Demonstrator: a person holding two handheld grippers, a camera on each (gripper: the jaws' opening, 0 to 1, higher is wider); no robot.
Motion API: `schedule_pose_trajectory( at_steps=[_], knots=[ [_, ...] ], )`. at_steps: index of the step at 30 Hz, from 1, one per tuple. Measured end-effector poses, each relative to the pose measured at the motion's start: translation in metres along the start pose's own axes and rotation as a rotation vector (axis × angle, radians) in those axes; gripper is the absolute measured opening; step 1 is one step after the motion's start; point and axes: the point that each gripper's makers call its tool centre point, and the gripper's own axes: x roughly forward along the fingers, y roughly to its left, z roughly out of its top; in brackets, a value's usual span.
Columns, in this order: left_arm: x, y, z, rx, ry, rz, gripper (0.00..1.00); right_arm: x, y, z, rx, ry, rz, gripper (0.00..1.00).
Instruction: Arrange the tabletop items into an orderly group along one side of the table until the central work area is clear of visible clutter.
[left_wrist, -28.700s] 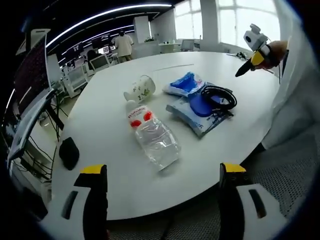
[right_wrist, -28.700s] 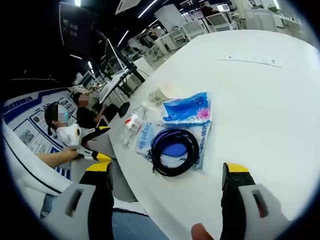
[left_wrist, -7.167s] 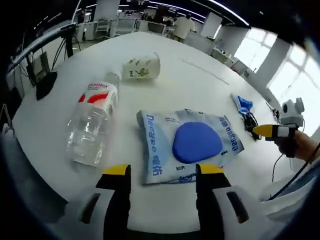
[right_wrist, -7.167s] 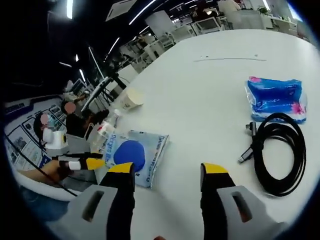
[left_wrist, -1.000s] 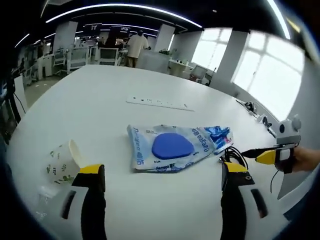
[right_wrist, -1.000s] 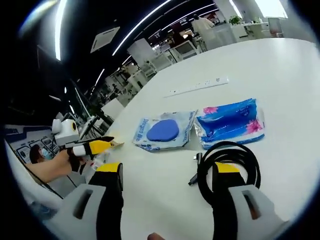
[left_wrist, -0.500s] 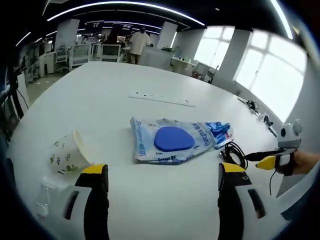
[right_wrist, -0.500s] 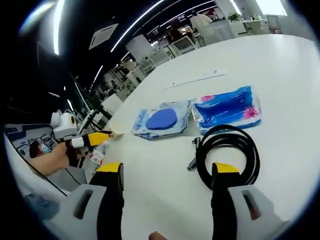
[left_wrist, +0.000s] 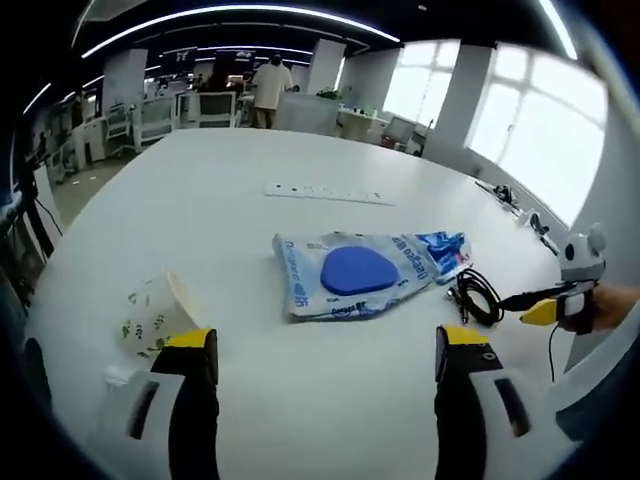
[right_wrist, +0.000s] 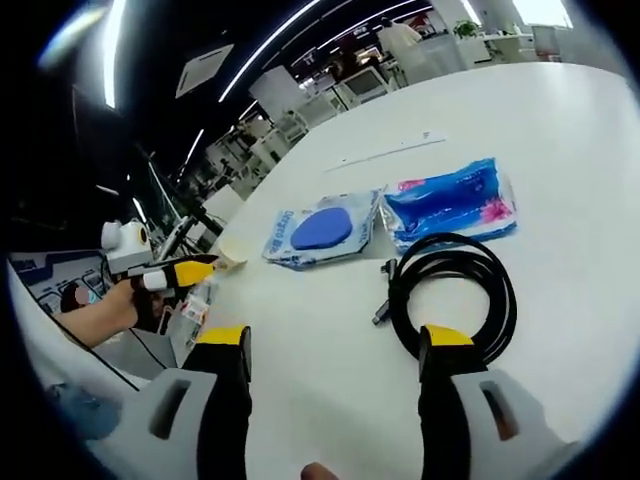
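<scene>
Both my tongs are wide and hold nothing: the left gripper (left_wrist: 318, 345) hangs low at the bottom of the left gripper view, its jaws framing the stretch between the paper cup (left_wrist: 160, 312) at lower left and the mask pack (left_wrist: 356, 276) in the middle, while the right gripper (right_wrist: 335, 342) sits at the bottom of the right gripper view with the coiled black cable (right_wrist: 452, 290) just above its jaws. I judge the grouping to be well along: the mask pack, the blue tissue pack (right_wrist: 452, 212) and the cable lie close together, the two packs touching or nearly so, and the cable just beside them. The cup lies tipped on its side well apart from that cluster, next to a clear bottle (left_wrist: 118, 382) at the table edge (left_wrist: 60, 300), so I read those two as the stragglers, and my left jaws are spread near them for that reason. The mask pack carries blue lettering along its borders that I cannot read with certainty; the cup has a green leafy print. A white power strip (left_wrist: 324, 191) lies farther up the table
</scene>
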Motion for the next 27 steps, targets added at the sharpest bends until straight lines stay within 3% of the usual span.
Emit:
schedule_pose_trajectory(
  at_steps=[5,11,16,21,27],
  knots=[
    [-0.006,0.013,-0.002,0.063,0.03,0.017,0.92,0.001,0.003,0.004,-0.015,-0.008,0.009,0.68],
    [-0.014,0.032,-0.009,0.289,0.11,0.067,0.91,0.006,0.01,-0.004,-0.051,0.024,0.028,0.68],
    [-0.021,0.047,-0.007,0.307,0.132,0.086,0.92,0.006,0.01,-0.008,-0.103,0.055,0.022,0.68],
    [-0.026,0.065,-0.004,0.43,0.187,0.117,0.92,0.002,0.01,-0.01,-0.136,0.065,0.015,0.68],
    [-0.022,0.078,0.002,0.443,0.206,0.119,0.92,-0.007,0.007,-0.014,-0.192,0.085,-0.008,0.68]
  ],
)
